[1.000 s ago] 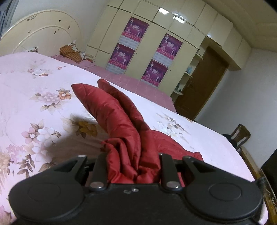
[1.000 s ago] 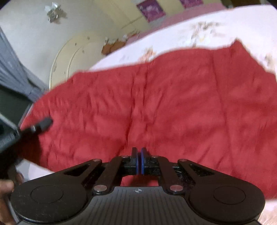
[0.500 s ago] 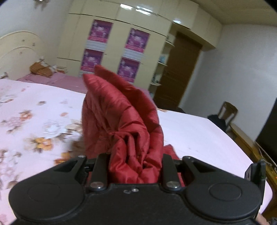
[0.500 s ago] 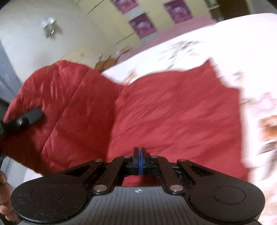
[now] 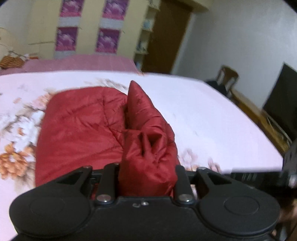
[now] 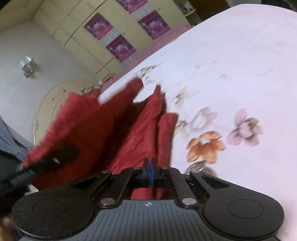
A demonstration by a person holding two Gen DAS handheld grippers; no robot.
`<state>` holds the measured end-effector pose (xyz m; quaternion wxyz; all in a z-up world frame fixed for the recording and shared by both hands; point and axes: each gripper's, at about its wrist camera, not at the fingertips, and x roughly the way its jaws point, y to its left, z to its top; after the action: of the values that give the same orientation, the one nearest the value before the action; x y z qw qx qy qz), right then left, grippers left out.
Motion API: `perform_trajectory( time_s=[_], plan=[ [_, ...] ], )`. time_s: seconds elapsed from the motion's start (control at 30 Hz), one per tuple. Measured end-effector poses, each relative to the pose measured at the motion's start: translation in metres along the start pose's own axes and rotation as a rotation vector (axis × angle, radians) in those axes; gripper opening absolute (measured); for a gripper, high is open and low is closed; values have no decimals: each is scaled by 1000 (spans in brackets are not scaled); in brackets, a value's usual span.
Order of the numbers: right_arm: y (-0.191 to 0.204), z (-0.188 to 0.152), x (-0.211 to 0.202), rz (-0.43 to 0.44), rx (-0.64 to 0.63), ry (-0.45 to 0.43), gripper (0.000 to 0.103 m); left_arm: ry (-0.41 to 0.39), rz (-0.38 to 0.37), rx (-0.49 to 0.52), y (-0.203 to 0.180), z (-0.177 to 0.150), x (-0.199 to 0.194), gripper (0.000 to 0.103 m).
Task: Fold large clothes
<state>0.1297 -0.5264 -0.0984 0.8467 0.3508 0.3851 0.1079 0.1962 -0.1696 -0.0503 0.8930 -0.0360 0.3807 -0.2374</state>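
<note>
Bedroom backdrop
Cream wardrobe (image 5: 46, 27) with purple posters (image 5: 66, 39), brown wooden door (image 5: 167, 35), wooden chair (image 5: 227, 77), black television (image 5: 282, 103).

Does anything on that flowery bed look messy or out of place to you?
Only the red quilted garment: it lies half folded on the pink floral bedsheet, one bunched part sticking up in a peak between the left gripper's jaws, which have just been opening. No damage or spills visible.

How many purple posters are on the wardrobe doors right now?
4 in the left wrist view: upper left, lower left, upper right, lower right. The top pair is cut off by the frame edge, so more above may be hidden.
</note>
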Motion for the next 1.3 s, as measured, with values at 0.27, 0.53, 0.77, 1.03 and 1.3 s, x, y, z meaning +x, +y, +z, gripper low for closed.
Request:
perform_trajectory(
  time_s=[0.27,0.53,0.77,1.03,1.3],
  plan=[
    [0,32,-22,13,-41,-121,85,-12,-215,-39,11,1,-38,61],
    [94,63,17,70,-357,-106,35,-162,36,-245,152,18,-51,41],
    [147,55,102,-76,-602,14,23,-62,1,-174,160,28,4,36],
    [91,44,145,-294,-502,71,23,19,-71,-14,120,25,48,35],
    [44,35,147,-307,-319,67,22,108,-73,80,105,16,78,36]
  ],
)
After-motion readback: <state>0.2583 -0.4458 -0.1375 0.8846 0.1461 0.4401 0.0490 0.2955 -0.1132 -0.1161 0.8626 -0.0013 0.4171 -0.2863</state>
